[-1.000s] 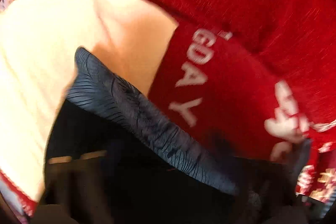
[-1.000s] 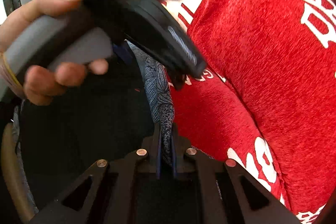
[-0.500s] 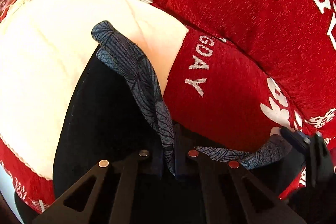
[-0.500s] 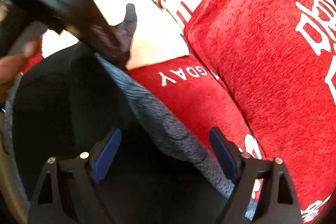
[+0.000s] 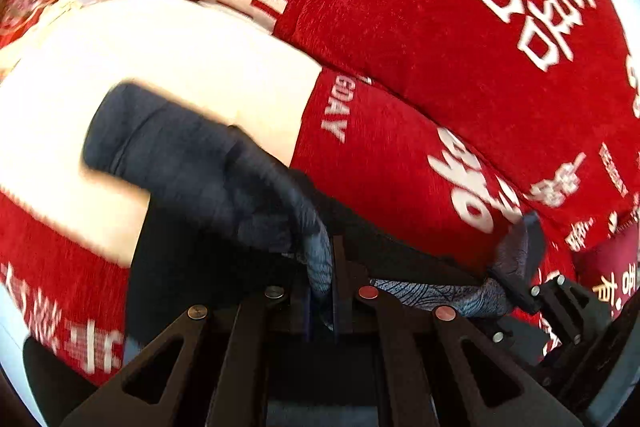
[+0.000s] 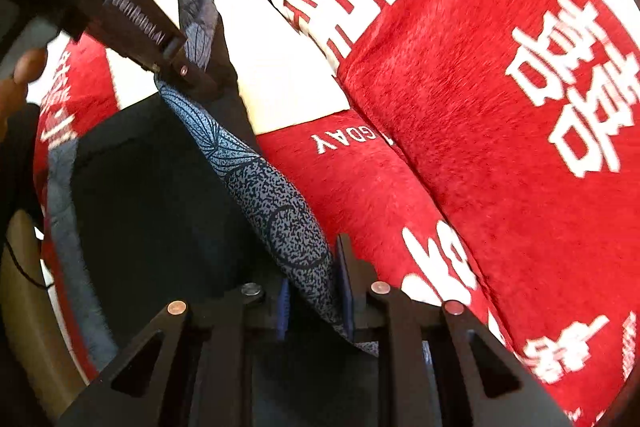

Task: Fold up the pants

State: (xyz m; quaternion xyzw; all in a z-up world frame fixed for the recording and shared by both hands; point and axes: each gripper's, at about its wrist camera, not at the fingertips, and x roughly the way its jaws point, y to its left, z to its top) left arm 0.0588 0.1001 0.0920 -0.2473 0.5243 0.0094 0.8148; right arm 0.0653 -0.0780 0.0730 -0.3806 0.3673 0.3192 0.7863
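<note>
Right wrist alone shows hand (image 6: 16, 83); both show pants (image 6: 280, 219).

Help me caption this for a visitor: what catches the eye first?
The bright red cover with big white characters fills the background. In front, dark patterned pants stretch between the two tools: the left gripper and the right gripper each pinch the fabric, near the bottom of their views.

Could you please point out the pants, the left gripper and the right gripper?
pants (image 6: 276, 203): right wrist view, patterned band.
left gripper (image 5: 320, 291): left wrist view, between fingertips.
right gripper (image 6: 316, 291): right wrist view, between fingertips.
</note>
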